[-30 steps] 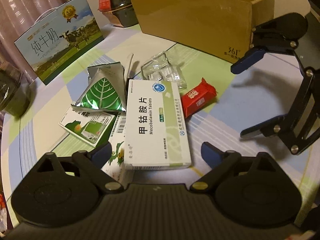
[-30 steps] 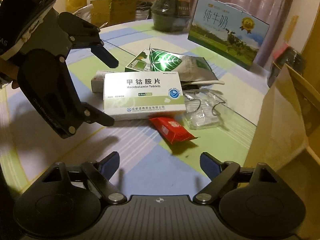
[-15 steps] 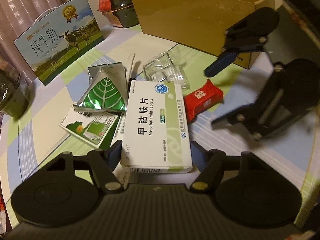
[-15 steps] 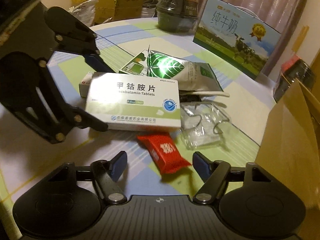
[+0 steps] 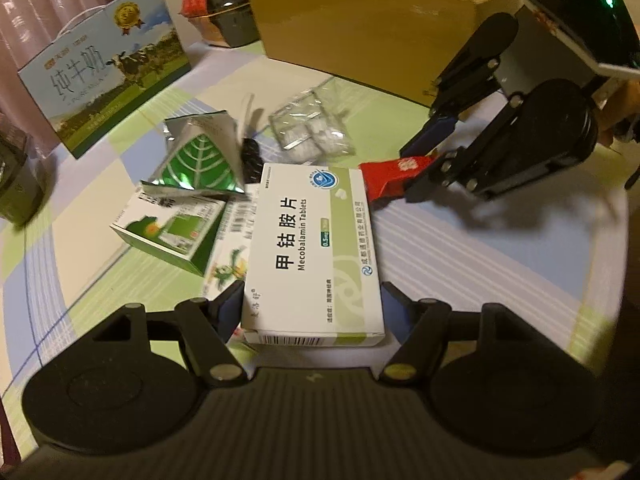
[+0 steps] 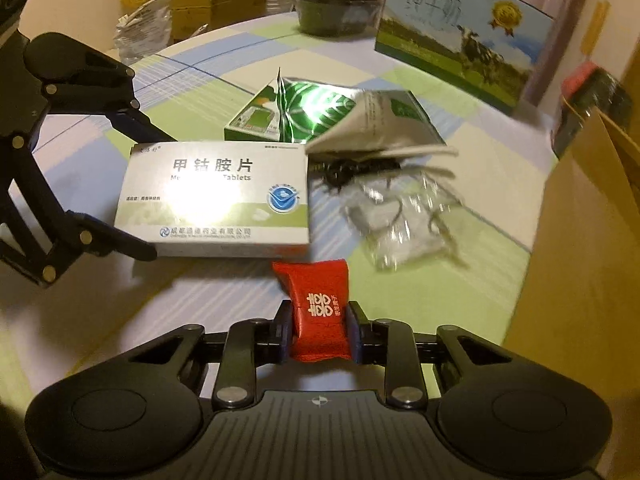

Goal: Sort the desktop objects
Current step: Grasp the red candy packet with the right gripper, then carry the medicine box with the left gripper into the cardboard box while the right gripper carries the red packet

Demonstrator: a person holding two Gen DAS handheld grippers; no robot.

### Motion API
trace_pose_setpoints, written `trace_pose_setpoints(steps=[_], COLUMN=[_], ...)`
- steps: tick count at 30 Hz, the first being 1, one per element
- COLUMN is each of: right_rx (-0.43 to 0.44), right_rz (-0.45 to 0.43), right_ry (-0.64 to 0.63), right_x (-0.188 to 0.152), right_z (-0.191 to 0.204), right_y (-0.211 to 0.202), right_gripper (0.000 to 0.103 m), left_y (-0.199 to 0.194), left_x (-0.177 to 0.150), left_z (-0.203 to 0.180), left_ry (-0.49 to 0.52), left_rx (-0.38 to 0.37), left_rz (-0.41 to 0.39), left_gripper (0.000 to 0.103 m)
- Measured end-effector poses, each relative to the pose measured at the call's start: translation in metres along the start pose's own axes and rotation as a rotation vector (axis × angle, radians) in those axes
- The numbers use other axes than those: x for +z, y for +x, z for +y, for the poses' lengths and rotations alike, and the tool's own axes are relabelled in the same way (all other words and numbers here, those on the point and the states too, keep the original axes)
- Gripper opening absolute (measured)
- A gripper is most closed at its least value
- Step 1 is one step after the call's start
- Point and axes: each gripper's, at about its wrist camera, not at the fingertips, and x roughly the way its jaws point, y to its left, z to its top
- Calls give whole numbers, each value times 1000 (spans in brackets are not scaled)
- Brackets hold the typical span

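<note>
A round table (image 6: 500, 184) under a cloth checked in pale green, lilac and cream fills both wrist views, lit by warm, dim light. Pinkish curtains (image 5: 48, 4) hang behind it. Against them stands a blue-and-green milk gift carton with a cow printed on it (image 5: 108, 80). An open brown cardboard box (image 5: 360, 36) sits at the table's far side in the left view, with dark plastic containers (image 5: 224, 4) beside it.

At the middle lies the clutter. The left gripper (image 5: 312, 304) grips the near end of a white-and-green Mecobalamin tablet box (image 5: 316, 248), one finger pressed to each long side. That box lies partly over a smaller green-and-white carton (image 5: 176, 232) and printed packaging. A crumpled silver foil pouch with a green leaf design (image 5: 200, 160) rests behind them, and a clear crinkled plastic blister tray (image 5: 312, 128) lies just beyond the tablet box.

The right gripper (image 6: 320, 332) is closing its jaws on a small red pillow-shaped candy wrapper with white characters (image 6: 318, 308); the blue pads (image 6: 285, 332) already press both its sides. The wrapper's far end lies just beside the tablet box's edge.
</note>
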Motion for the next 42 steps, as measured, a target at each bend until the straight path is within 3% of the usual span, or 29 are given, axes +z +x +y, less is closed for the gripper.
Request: trace_pose_setpoints(steps=[10,17,20,32,37,42], right_rx=[-9,8,23,56,59,52], right_rz=[36,26,23,1,1,1], right_ry=[27,82,90,124,110,116], right_x=[-52,-61,-61,-58,-57,-55], right_z=[11,4,0,-8,-5,-3], right_y=[-40,-42,-40,-33,-33,-33], right_gripper=[26,52,53,52,43,27], left_y=[-9,2,7,22,24,22], left_x=[-12,-6,-2,2,1,2], left_z=[-20,-20,-18,-15,-15,-17], left_ry=[-3,-27,-37,-62,-73,-74], left_rx=[-65,-58,-58,-74,-82,-79], left_rz=[26,33,31,41,52,56], left_gripper=[68,76,77,74,70,67])
